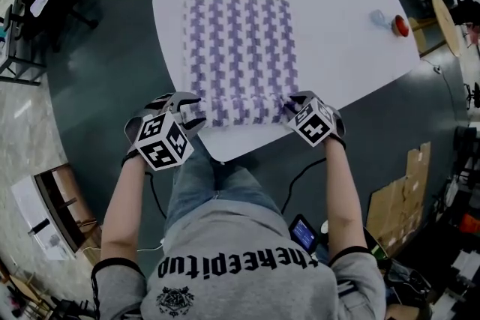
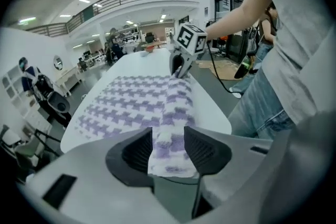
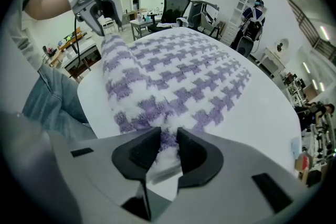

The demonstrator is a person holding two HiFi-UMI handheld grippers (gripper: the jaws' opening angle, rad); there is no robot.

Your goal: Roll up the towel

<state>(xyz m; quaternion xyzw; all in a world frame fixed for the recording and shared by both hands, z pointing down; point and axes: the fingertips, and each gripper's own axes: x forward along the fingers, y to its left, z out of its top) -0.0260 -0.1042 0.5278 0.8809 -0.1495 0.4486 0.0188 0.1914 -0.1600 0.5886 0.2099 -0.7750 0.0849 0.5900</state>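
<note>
A purple-and-white checked towel lies flat on the white table, and its near edge is rolled into a thick roll along the front. My left gripper grips the roll's left end; in the left gripper view the towel fills the gap between the pads of this gripper. My right gripper pinches the roll's right end, and the towel bunches between its jaws. Each gripper also shows at the far end of the roll in the other gripper's view: the right gripper and the left gripper.
A red object and a bluish item sit at the table's far right end. The person's lap is close against the table's near edge. Office chairs stand beyond the table, and cardboard lies on the floor at the right.
</note>
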